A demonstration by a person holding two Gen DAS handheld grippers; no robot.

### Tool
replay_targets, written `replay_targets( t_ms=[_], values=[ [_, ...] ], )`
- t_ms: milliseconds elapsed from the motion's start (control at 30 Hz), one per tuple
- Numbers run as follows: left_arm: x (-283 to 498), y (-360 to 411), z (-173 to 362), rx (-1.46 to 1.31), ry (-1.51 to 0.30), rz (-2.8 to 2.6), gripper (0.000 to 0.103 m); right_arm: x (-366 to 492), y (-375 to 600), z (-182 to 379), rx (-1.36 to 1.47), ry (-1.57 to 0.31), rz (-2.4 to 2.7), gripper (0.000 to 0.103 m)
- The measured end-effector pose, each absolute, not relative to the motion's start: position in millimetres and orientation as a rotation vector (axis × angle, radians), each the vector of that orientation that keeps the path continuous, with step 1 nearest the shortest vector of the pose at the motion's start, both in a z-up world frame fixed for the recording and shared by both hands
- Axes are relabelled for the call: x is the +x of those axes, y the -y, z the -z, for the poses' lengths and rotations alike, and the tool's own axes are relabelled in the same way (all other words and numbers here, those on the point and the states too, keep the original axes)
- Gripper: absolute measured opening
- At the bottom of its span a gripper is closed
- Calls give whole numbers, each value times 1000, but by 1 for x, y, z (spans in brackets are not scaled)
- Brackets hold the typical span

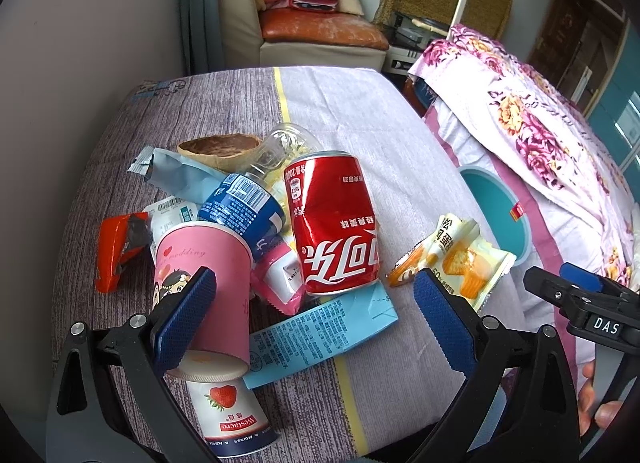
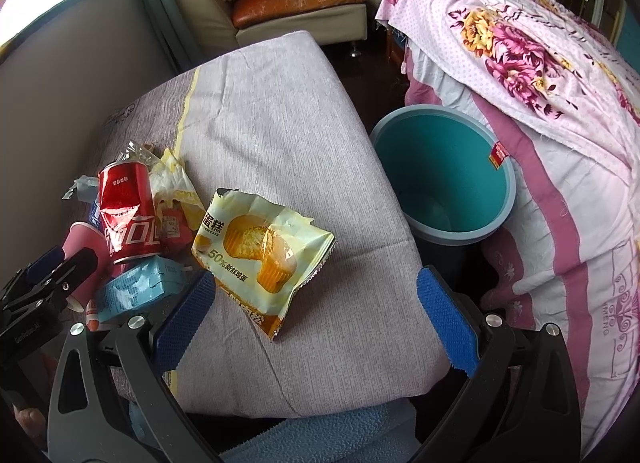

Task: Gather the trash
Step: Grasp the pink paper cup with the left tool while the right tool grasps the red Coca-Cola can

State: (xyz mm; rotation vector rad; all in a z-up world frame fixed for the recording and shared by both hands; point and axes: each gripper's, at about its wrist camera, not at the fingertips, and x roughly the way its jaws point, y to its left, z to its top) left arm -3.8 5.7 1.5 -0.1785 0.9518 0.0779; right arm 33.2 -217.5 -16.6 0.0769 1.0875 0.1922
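Plainly the biggest thing here is the teal bin (image 2: 436, 171), standing on the floor just beside the cloth-covered table (image 2: 280, 135) and looking empty; it is rigid and needs no handling. On the table the litter sits in a heap toward the left. The red cola can (image 1: 334, 223) is dented, so it should be light and thin-walled; a hold across its middle would do, though the wall may buckle and the metal is slick. The pink paper cup (image 1: 204, 279) lies tipped against a strawberry yogurt cup (image 1: 230, 411); both are light and crush easily, best pinched at the stiffer rim. The flattened blue carton (image 1: 320, 335) is thin card, hard to get under, so an edge is the place. Smallest, the yellow cake wrapper (image 2: 260, 255) lies apart, nearest the bin, limp and crinkly; any raised fold will serve. The left gripper (image 1: 316, 315) hangs spread wide and empty over the heap, and the right gripper (image 2: 316, 317) likewise gapes empty above the wrapper.
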Motion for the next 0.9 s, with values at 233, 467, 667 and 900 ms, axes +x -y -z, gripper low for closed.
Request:
replay_targets(
  t_ms=[233,467,667,900],
  values=[
    [-9,-9,-4,-185,-957,-60,99,33,216,20,84,-1107,-207,97],
    [-13,-70,-23,-237,-958,-145,99,38,209,16,67,-1107,-255,97],
    [-3,-96,1,-285,-1080,-142,99,48,190,12,59,-1116,-343,97],
    [3,-98,32,-308,-1192,-77,99,69,157,4,62,-1119,-460,86]
  ],
)
